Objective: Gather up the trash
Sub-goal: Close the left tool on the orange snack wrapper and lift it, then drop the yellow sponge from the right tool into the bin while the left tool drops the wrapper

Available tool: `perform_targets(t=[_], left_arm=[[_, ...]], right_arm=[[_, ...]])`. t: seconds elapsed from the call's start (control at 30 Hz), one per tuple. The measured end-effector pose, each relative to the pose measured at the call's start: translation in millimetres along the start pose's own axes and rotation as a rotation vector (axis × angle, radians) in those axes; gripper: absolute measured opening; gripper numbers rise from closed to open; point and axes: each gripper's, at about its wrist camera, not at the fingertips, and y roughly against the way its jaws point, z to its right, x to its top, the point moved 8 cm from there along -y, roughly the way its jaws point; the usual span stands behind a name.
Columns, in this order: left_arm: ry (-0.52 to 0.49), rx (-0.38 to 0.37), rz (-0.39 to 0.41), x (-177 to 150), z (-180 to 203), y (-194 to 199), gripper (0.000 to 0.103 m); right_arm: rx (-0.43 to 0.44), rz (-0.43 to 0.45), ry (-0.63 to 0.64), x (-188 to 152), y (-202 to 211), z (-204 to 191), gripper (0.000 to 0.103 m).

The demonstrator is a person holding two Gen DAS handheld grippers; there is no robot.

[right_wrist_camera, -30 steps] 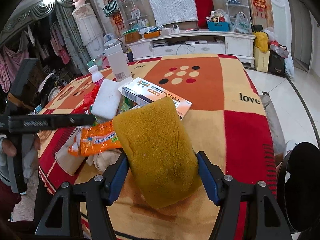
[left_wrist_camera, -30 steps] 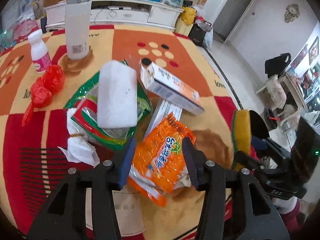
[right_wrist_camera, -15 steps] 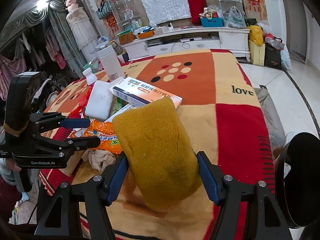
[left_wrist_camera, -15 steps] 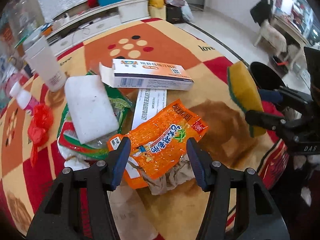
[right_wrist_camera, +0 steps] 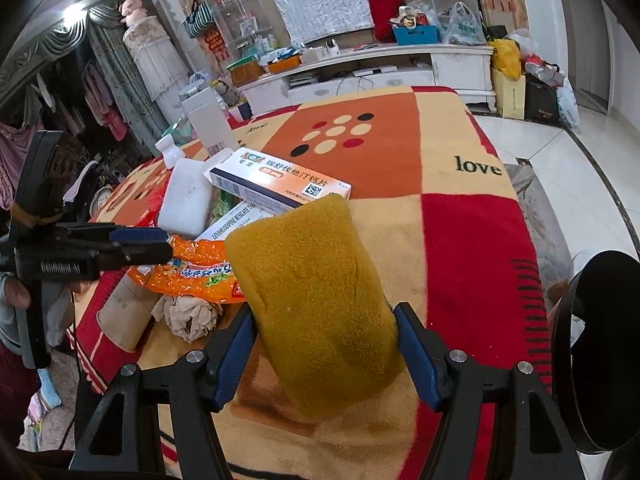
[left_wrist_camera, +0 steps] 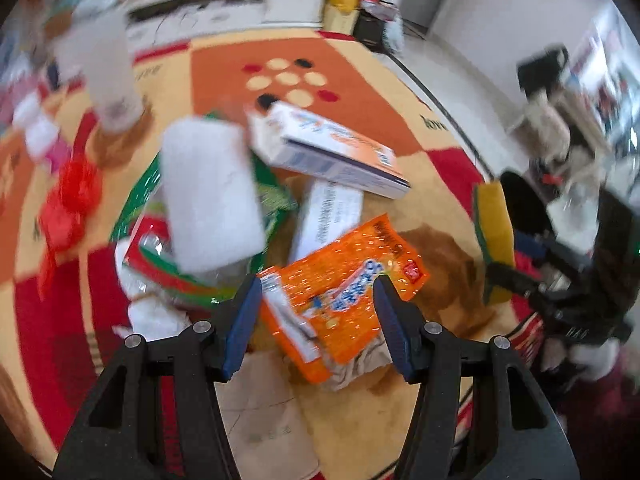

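**Sponge in one hand, wrapper lined up for the other**

Cluttered living room behind it all: a white TV cabinet (right_wrist_camera: 384,76) along the far wall, and nearer me the table (right_wrist_camera: 472,216) under a red, orange and cream checked cloth with "love" printed on it. Trash lies heaped on the cloth ahead of both tools.

My right tongs (right_wrist_camera: 324,340) are clamped on the yellow sponge (right_wrist_camera: 316,304), the blue pads pressing its two sides so it stands up lengthwise between them, lifted off the cloth. I grip it low and across the narrow way so it won't flop or slip. To the right of these tongs sits the black bin (right_wrist_camera: 600,348), its round rim just at the table's edge, which I judge is where the sponge should go.

My left tongs (left_wrist_camera: 316,312) are spread wide and hold nothing. The orange snack wrapper (left_wrist_camera: 340,276) lies between the pads, its near end on a crumpled tissue (left_wrist_camera: 360,364); whether the pads touch the foil I cannot tell, since this view is blurred. I keep them wide because the wrapper is broad and slack.

Beyond the left tongs lie the medicine box (left_wrist_camera: 328,152), a second white carton (left_wrist_camera: 328,216) under it, and a white foam block (left_wrist_camera: 208,192) resting on a green bag (left_wrist_camera: 272,196). Further left, a red plastic scrap (left_wrist_camera: 68,204) and a tall white bottle (left_wrist_camera: 108,76) stand apart from the heap
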Motion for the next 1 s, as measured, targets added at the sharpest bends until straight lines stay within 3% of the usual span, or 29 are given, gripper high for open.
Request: perform_targets(t=[0.1, 0.3, 0.5, 0.53, 0.57, 0.6, 0.7, 1.0], left_arm=[[0.074, -0.021, -0.003, 1, -11, -1, 0.057], [0.117, -0.074, -0.046, -4, -3, -13, 0.057], [0.168, -0.041, -0.02, 1, -1, -21, 0.055], [0.177, -0.046, -0.016, 2, 0, -22, 0.05], [0.175, -0.048, -0.02, 2, 1, -24, 0.03], [0.167, -0.036, -0.03, 1, 2, -27, 0.017], [0.138, -0.007, 0.0, 0, 5, -24, 0.014], [0.11, -0.055, 0.114, 13, 24, 17, 0.012]], right_arm=[[0.006, -0.008, 0.0, -1, -3, -3, 0.067], [0.01, -0.012, 0.017, -2, -5, -8, 0.067], [0.006, -0.01, 0.009, -3, -4, -6, 0.067], [0.005, -0.009, 0.008, -3, -3, -5, 0.067], [0.005, -0.009, 0.007, -3, -2, -4, 0.067], [0.005, -0.008, 0.005, -3, -2, -4, 0.067], [0.004, -0.003, -0.005, -4, 0, -1, 0.067], [-0.009, 0.028, -0.015, -1, 13, 3, 0.067]])
